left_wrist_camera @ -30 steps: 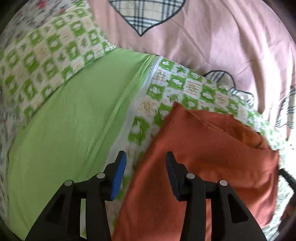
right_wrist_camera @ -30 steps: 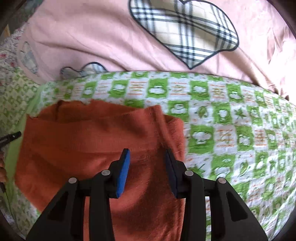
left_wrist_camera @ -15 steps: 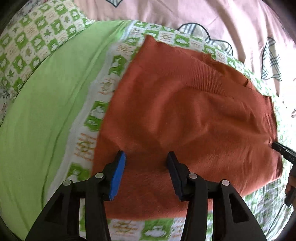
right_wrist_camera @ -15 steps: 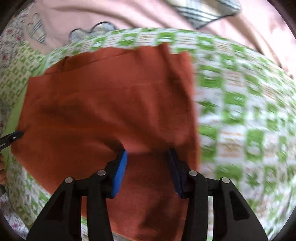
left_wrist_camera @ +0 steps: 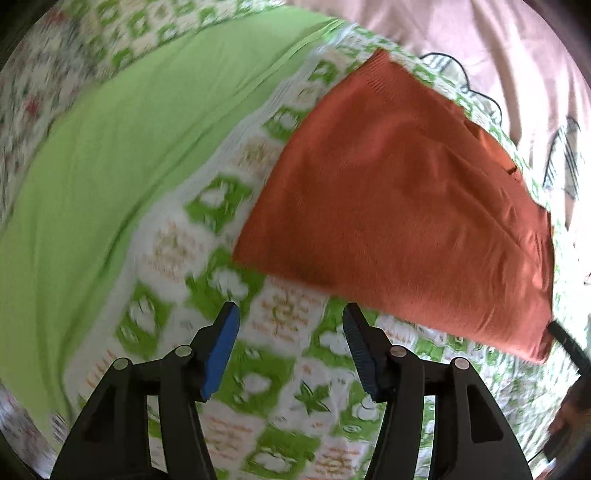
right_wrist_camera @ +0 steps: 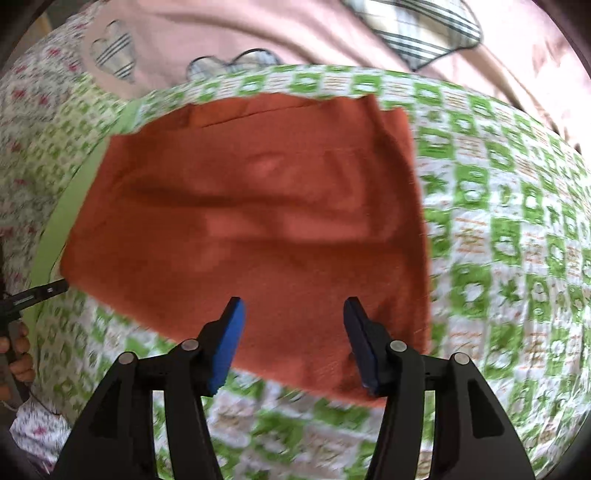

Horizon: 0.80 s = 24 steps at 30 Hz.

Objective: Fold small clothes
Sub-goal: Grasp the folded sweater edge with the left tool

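Note:
A rust-orange knit garment (left_wrist_camera: 402, 206) lies folded flat on a green-and-white patterned quilt (left_wrist_camera: 280, 321); it fills the middle of the right wrist view as the garment (right_wrist_camera: 255, 221). My left gripper (left_wrist_camera: 291, 321) hovers over bare quilt just short of the garment's near edge, its jaws opening with nothing between them. My right gripper (right_wrist_camera: 293, 314) hangs above the garment's near right corner, jaws opening, pads off the cloth. The tip of the other gripper shows at the garment's far corner in each view.
A plain lime-green sheet (left_wrist_camera: 110, 166) runs along the left of the quilt. A pink bedcover (right_wrist_camera: 258, 33) with plaid heart patches lies beyond. A floral sheet (right_wrist_camera: 33, 110) is at the far left. A person's fingers (right_wrist_camera: 18, 354) show at the left rim.
Both grippers have drawn back toward the garment's near edge and their jaws have spread wider. The left one, earlier over the orange cloth, now stands over bare quilt.

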### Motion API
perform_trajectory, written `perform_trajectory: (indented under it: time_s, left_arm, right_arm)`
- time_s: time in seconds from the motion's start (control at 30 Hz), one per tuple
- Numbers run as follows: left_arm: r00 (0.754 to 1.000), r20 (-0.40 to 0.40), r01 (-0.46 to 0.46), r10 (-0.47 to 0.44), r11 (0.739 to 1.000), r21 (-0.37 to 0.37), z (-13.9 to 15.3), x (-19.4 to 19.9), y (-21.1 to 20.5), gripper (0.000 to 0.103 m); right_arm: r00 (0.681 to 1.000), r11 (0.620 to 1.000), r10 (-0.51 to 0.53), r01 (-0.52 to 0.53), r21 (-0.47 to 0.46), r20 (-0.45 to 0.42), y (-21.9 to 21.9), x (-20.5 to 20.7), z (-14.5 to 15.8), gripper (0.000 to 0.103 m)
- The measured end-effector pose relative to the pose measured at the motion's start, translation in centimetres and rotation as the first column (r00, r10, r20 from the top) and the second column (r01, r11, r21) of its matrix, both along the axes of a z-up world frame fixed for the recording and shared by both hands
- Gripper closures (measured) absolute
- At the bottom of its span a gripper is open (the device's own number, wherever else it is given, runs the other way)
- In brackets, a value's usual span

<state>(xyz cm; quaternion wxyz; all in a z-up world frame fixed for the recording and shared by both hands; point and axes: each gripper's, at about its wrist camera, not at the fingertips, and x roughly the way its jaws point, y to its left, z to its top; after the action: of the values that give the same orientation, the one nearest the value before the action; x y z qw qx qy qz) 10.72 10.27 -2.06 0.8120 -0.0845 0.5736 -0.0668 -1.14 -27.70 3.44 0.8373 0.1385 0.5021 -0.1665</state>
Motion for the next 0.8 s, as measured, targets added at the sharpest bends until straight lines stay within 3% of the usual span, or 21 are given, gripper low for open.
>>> perform_trajectory:
  time_s: [0.3, 0.47, 0.6, 0.63, 0.7, 0.8]
  left_arm:
    - [0.995, 0.002, -0.101, 0.102, 0.991, -0.091, -0.6, 0.7, -0.3, 0.041]
    - [0.979, -0.024, -0.202, 0.202, 0.957, -0.206, -1.6, 3.2, 0.5, 0.035]
    - [0.974, -0.011, -0.224, 0.228, 0.946, -0.234, -1.8, 4.8, -0.1, 0.034]
    - [0.975, -0.002, -0.215, 0.221, 0.948, -0.236, -1.7, 5.1, -0.5, 0.036]
    - [0.982, 0.020, -0.177, 0.187, 0.956, -0.235, -1.3, 5.4, -1.3, 0.063]
    - [0.989, 0.061, -0.118, 0.133, 0.973, -0.197, -0.4, 5.5, -2.6, 0.088]
  right_arm:
    - [0.994, 0.994, 0.111, -0.111, 0.021, -0.004, 1.7, 1.0, -0.1, 0.043]
    - [0.992, 0.991, 0.127, -0.128, 0.048, 0.007, 1.9, 0.9, 0.0, 0.043]
    - [0.992, 0.988, 0.128, -0.128, 0.081, 0.014, 2.1, 1.1, -0.2, 0.044]
    - [0.992, 0.989, 0.124, -0.124, 0.084, 0.005, 2.1, 1.2, -0.3, 0.043]
    - [0.993, 0.990, 0.114, -0.113, 0.081, -0.006, 2.0, 1.4, -0.4, 0.043]
    - [0.993, 0.990, 0.115, -0.115, 0.087, 0.002, 1.8, 1.6, -0.5, 0.043]
